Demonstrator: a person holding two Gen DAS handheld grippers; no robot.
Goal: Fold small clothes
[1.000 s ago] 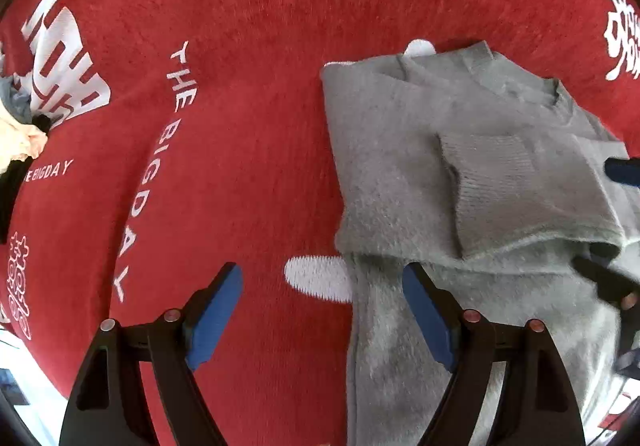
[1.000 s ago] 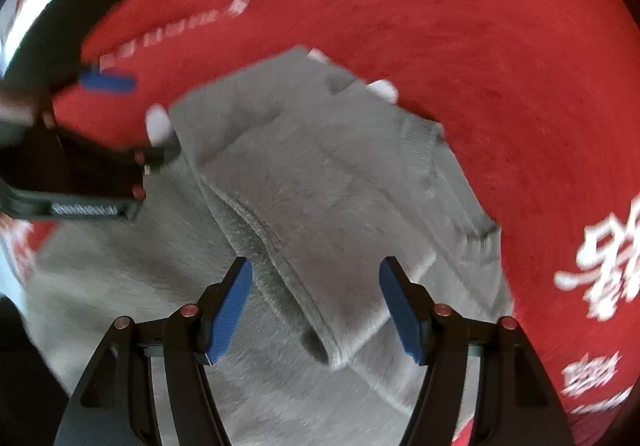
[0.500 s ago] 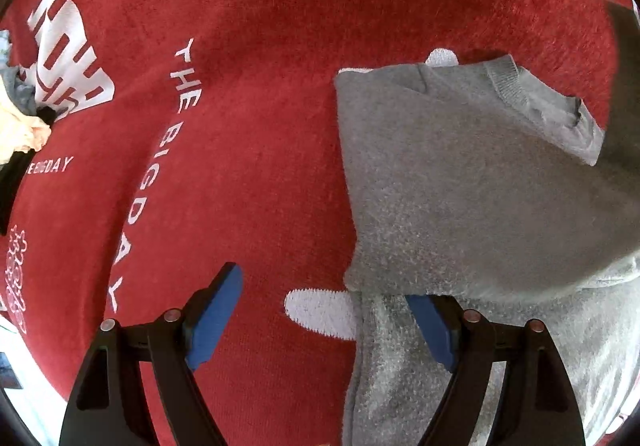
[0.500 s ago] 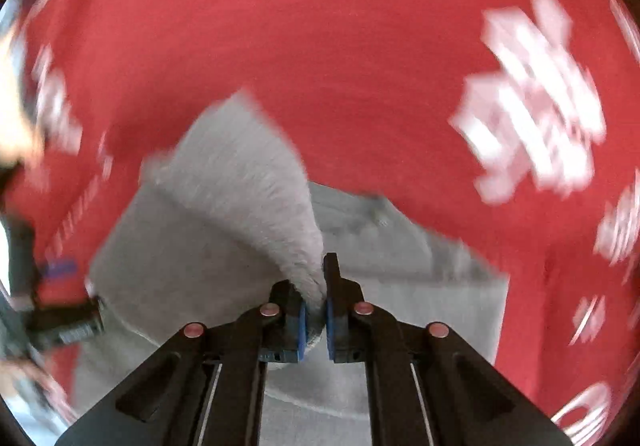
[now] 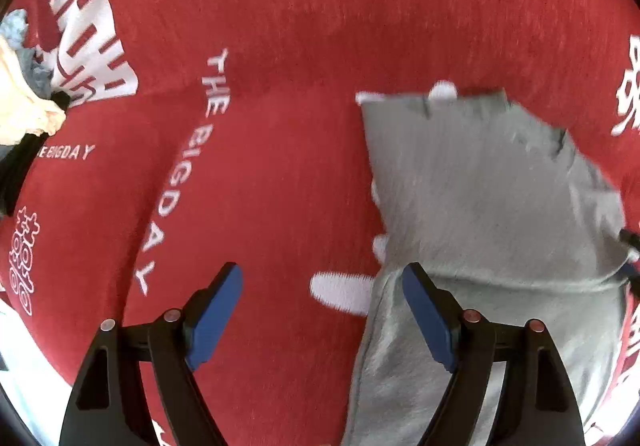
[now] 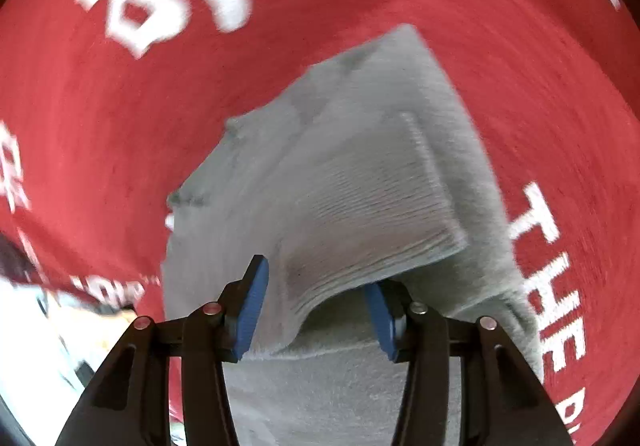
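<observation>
Right fingers [image 6: 256, 298] spread, grey sweater [image 6: 360, 186] sleeve lying between.

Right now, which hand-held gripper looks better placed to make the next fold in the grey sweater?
Probably the right hand-held gripper: it is open with the grey sweater and its ribbed sleeve cuff between its fingers. The left hand-held gripper, also open, sits mostly over red cloth at the sweater's edge.

Black tongs [image 5: 322, 312] with blue pads [image 5: 216, 310], silver screws.
</observation>
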